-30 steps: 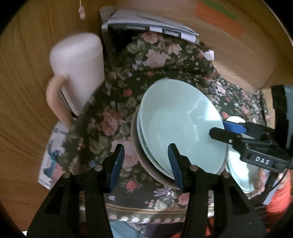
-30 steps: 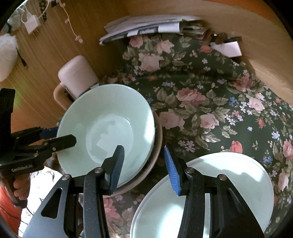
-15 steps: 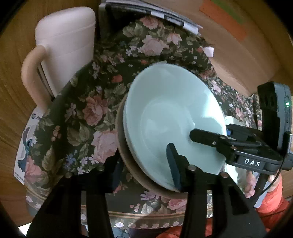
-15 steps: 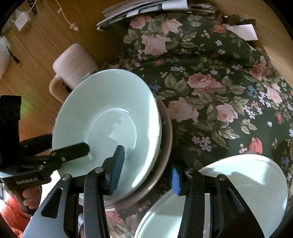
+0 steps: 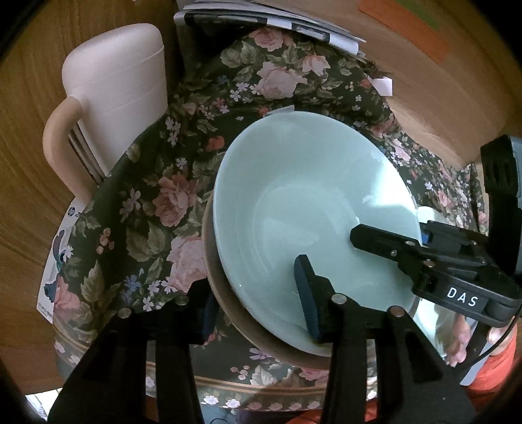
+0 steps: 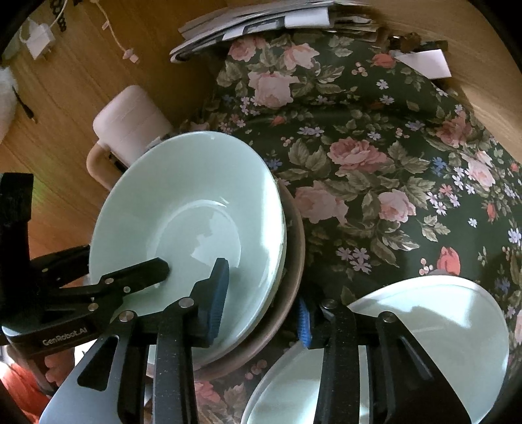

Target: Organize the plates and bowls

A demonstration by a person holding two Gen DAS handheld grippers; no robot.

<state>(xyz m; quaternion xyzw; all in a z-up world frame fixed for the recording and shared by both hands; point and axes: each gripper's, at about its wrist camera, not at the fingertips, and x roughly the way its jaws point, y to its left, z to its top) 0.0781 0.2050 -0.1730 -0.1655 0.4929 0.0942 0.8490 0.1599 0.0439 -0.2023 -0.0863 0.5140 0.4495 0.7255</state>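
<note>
A stack of pale green bowls (image 5: pixel 303 208) (image 6: pixel 192 221) rests in a brown bowl (image 5: pixel 215 290) (image 6: pixel 293 248) on the floral cloth. My left gripper (image 5: pixel 257 300) is open and straddles the stack's near rim, one finger inside the top bowl, one outside under the brown bowl. My right gripper (image 6: pixel 261 303) is open and straddles the opposite rim the same way; it shows in the left wrist view (image 5: pixel 391 244), and the left gripper shows in the right wrist view (image 6: pixel 130 280). A pale green plate (image 6: pixel 424 326) lies right of the stack.
The table under the floral cloth (image 6: pixel 375 156) is small. A pink chair back (image 5: pixel 114 98) (image 6: pixel 130 127) stands just beyond its left edge. Stacked papers (image 5: pixel 270 19) (image 6: pixel 261 22) lie at the far edge. Wooden floor surrounds the table.
Both grippers have moved in over the bowl stack from opposite sides; each now has one finger inside the top bowl and one outside the rim.
</note>
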